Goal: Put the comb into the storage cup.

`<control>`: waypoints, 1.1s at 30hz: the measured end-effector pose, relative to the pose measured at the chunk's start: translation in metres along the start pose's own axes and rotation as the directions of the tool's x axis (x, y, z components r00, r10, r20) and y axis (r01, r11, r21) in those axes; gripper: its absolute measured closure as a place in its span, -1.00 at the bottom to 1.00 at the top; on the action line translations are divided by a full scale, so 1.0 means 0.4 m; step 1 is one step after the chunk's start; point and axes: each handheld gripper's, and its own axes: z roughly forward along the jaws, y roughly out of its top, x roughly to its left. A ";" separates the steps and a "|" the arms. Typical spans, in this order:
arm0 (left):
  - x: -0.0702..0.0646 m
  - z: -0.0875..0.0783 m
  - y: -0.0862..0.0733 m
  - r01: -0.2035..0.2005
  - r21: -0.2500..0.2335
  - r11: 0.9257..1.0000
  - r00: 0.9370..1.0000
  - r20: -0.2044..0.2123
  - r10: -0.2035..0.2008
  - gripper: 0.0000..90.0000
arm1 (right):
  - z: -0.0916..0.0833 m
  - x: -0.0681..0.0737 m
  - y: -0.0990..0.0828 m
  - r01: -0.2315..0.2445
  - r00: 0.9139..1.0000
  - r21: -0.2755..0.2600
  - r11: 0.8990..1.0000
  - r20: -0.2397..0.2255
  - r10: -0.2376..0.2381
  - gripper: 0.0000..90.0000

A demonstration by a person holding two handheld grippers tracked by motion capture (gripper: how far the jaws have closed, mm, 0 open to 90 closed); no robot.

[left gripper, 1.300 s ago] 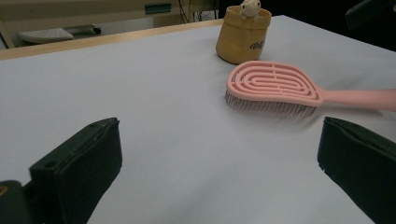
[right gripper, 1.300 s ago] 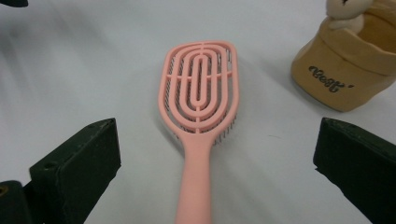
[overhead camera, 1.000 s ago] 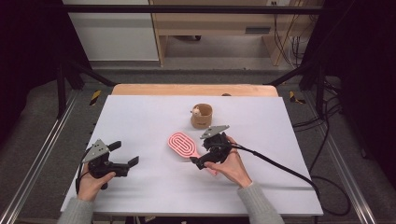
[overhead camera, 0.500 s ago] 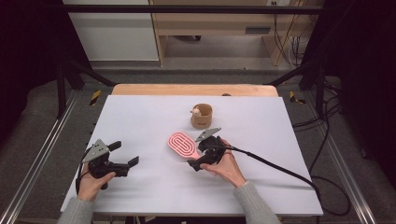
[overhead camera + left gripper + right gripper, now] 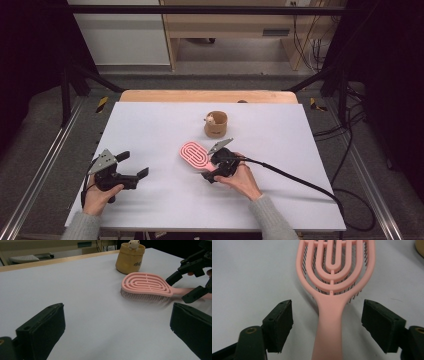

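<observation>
White tabletop (image 5: 150, 130) carries one pink hairbrush (image 5: 194, 154) near centre, bristles down, and one tan pot (image 5: 216, 124) at its one o'clock. Right gripper (image 5: 214, 169) straddles the brush handle, jaws apart and just closing, pads not yet touching. This looks like the grasp step; next, squeeze squarely, then lift. Left gripper (image 5: 136, 175) rests open at eight o'clock.

Smooth pink plastic hairbrush (image 5: 332, 290), matt white tabletop (image 5: 150, 130), perhaps kraft-paper tan pouch (image 5: 130, 258).
</observation>
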 end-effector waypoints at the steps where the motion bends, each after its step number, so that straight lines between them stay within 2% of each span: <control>1: 0.000 0.000 0.000 0.000 0.000 1.000 1.000 0.000 0.000 -1.00 | 0.001 0.000 0.000 0.001 1.000 0.002 1.000 0.002 -0.001 -0.39; 8: 0.000 0.000 0.000 0.000 0.000 1.000 1.000 0.000 0.000 -1.00 | 0.002 0.001 -0.002 0.011 1.000 0.009 1.000 -0.001 -0.011 -0.06; 19: 0.000 0.000 0.000 0.001 -0.001 1.000 1.000 -0.001 -0.001 -1.00 | 0.003 0.002 -0.004 0.019 1.000 0.022 1.000 0.018 -0.020 0.21; 22: 0.000 0.000 0.000 0.002 -0.001 1.000 1.000 0.000 -0.002 -1.00 | 0.003 0.001 -0.004 0.017 1.000 0.025 1.000 0.015 -0.017 0.36; 33: 0.000 -0.001 0.000 0.003 -0.002 1.000 1.000 -0.001 -0.003 -1.00 | 0.004 0.002 -0.005 0.015 0.999 0.034 0.999 0.030 -0.016 0.50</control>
